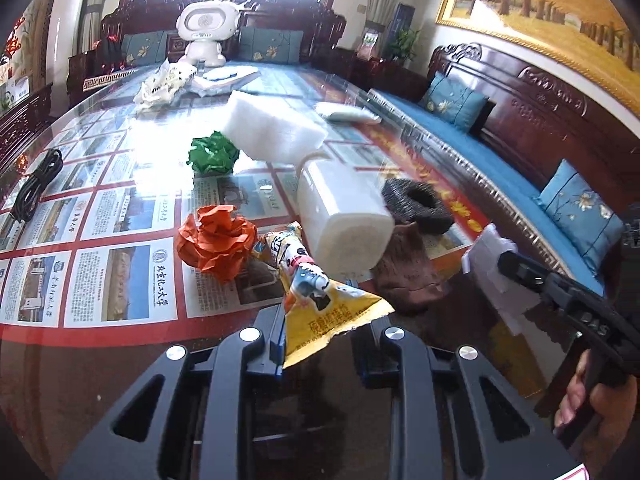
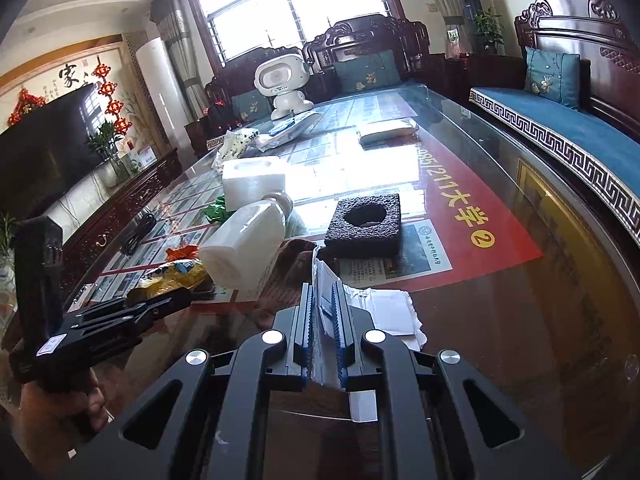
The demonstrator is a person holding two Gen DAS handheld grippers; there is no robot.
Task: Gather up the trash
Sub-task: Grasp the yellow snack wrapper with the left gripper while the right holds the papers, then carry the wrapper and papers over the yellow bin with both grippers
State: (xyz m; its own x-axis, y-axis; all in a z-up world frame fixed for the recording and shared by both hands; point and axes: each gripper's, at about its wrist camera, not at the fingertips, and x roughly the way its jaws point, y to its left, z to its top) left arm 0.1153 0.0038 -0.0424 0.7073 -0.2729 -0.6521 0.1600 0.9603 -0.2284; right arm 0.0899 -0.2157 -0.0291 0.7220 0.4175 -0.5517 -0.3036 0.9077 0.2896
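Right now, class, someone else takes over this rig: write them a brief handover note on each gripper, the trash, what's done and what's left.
Left gripper: shut on the yellow snack wrapper.
Right gripper: shut on white paper.
On the glass table: orange paper ball, green paper ball, white bottle on its side, black foam block, white foam block.
Done: two pieces gripped.
Left: bin them, not in view; collect the rest.
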